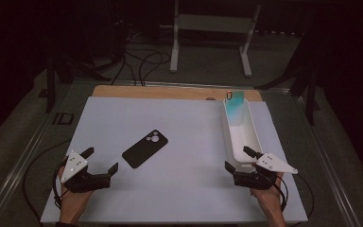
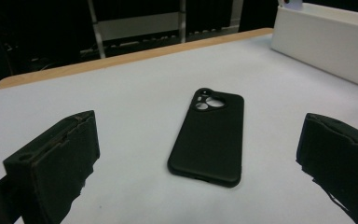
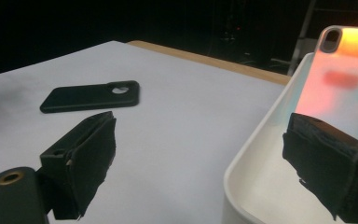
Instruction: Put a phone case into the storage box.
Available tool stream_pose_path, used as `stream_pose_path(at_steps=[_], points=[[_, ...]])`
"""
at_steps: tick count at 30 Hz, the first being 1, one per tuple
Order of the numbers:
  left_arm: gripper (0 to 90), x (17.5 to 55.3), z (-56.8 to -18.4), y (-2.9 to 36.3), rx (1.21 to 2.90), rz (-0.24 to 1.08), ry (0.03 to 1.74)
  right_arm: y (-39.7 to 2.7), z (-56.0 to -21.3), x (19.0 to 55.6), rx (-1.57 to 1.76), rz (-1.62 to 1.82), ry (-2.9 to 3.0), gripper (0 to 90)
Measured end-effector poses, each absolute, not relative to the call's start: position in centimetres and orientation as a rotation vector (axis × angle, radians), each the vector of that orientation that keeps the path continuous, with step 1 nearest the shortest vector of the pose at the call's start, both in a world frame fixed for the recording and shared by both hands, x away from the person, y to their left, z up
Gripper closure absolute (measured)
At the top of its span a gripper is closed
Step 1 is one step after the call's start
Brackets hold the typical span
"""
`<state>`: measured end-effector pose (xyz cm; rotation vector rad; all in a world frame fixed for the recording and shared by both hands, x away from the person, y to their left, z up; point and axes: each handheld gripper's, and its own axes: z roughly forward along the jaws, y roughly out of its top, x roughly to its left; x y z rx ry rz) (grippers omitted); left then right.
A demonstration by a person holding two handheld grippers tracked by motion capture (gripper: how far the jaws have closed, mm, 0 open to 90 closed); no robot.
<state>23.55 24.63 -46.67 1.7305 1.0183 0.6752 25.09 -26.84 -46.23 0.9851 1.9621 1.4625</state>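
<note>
A black phone case [image 1: 145, 148] lies flat on the white table top [image 1: 189, 127], camera cut-out toward the far side; it also lies ahead of the left jaws [image 2: 208, 139] and off to the left [image 3: 91, 96] in the right gripper view. My left gripper [image 1: 100, 159] stands open just left of the case, nothing between its jaws. A white oblong tray [image 1: 251, 137] holds an iridescent teal-to-orange phone case [image 1: 234, 105] leaning at its far end, large and close in the right gripper view [image 3: 340, 79]. My right gripper [image 1: 237, 157] stands open at the tray's near end, its jaws either side of the rim.
A wooden strip [image 1: 170, 92] runs along the table's far edge. Beyond it stand a white metal frame [image 1: 212, 35] and black cables [image 1: 144, 59] on the floor. Dark stand legs [image 1: 52, 80] flank the table at both sides.
</note>
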Motion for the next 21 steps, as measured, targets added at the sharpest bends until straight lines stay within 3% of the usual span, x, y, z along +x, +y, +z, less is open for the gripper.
stream_pose_path(at_steps=[21], points=[[0.0, 27.2, -45.4, 23.7, 1.824, 0.551, 1.01, -26.7, -45.5, 25.3, 0.978, 1.465, 1.965, 9.3]])
